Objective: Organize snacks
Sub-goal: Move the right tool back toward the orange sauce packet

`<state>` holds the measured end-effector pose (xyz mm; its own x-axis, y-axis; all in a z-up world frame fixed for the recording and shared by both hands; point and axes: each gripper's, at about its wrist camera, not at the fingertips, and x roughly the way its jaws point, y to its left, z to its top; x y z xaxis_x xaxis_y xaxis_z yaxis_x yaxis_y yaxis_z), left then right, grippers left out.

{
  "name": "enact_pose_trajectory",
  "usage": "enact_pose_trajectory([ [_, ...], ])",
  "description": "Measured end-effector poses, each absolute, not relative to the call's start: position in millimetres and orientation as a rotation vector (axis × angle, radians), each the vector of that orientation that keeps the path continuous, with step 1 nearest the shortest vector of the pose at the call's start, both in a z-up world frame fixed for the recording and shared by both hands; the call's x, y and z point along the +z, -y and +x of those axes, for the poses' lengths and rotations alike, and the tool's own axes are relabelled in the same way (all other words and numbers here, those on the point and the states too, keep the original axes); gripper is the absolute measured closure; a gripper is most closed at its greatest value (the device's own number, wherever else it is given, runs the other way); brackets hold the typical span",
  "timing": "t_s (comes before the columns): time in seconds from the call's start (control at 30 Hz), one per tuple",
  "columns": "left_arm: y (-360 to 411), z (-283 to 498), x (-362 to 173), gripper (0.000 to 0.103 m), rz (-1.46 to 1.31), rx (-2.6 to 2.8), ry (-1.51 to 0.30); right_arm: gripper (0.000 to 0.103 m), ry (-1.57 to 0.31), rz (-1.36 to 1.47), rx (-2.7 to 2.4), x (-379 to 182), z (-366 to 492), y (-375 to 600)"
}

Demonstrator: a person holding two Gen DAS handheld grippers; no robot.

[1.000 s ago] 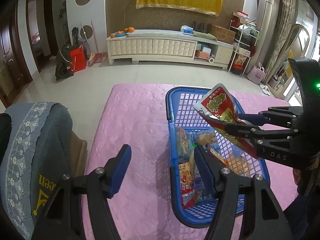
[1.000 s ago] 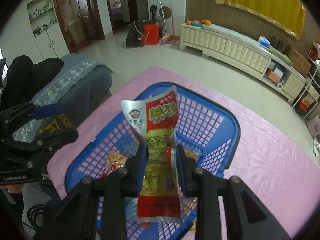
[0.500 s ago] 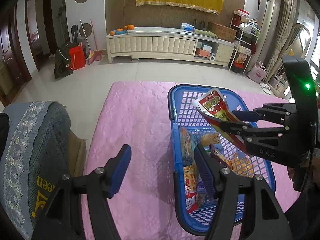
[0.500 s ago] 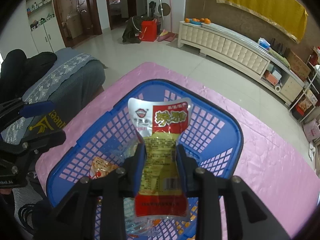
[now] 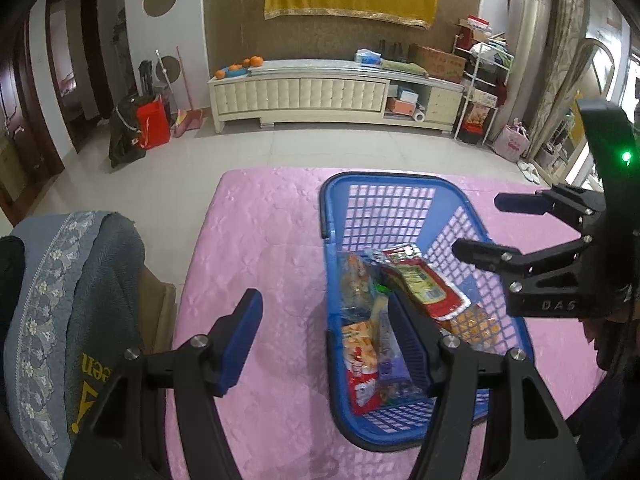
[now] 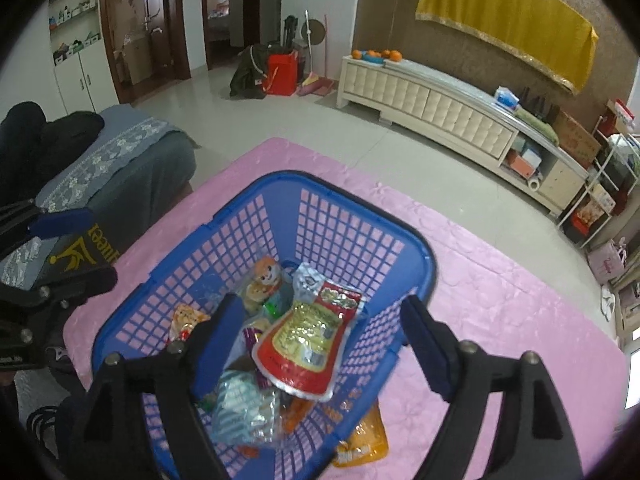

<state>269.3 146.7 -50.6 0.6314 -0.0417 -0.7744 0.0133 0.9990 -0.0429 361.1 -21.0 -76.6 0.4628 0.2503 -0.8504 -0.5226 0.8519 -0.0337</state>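
A blue plastic basket [image 5: 400,184] [image 6: 360,216] stands on the pink table cover and holds several snack packets. A red and yellow snack pouch [image 6: 308,344] [image 5: 424,284] lies on top of the pile inside it. My right gripper [image 6: 320,340] hangs open and empty just above the basket, over the pouch; it also shows in the left wrist view [image 5: 476,224]. My left gripper [image 5: 328,328] is open and empty, its right finger over the basket's left side, its left finger over the cloth.
An orange packet [image 6: 360,446] lies on the pink cover [image 5: 260,240] against the basket's near side. A grey-blue covered seat [image 5: 60,300] stands left of the table. A white cabinet [image 5: 312,96] lines the far wall.
My right gripper opened and let go of the red pouch, which dropped onto the pile in the basket. The left gripper stayed open and barely moved.
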Motion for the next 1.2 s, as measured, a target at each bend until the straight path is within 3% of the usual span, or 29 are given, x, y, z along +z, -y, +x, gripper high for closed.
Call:
enact_pose_trajectory([
  [0.5, -102.4, 250.8, -31.6, 0.037, 0.042, -0.053, -0.886, 0.018, -0.886, -0.355, 0.392, -36.4, 318.5, 69.3],
  [0.77, -80.6, 248.9, -41.1, 0.036, 0.044, -0.04, -0.893, 0.018, -0.958, -0.329, 0.395, -48.3, 306.7, 98.3],
  [1.2, -61.9, 262.3, -78.4, 0.026, 0.024, -0.035, -0.961, 0.018, -1.074, -0.342, 0.412, -97.7, 303.5, 121.2],
])
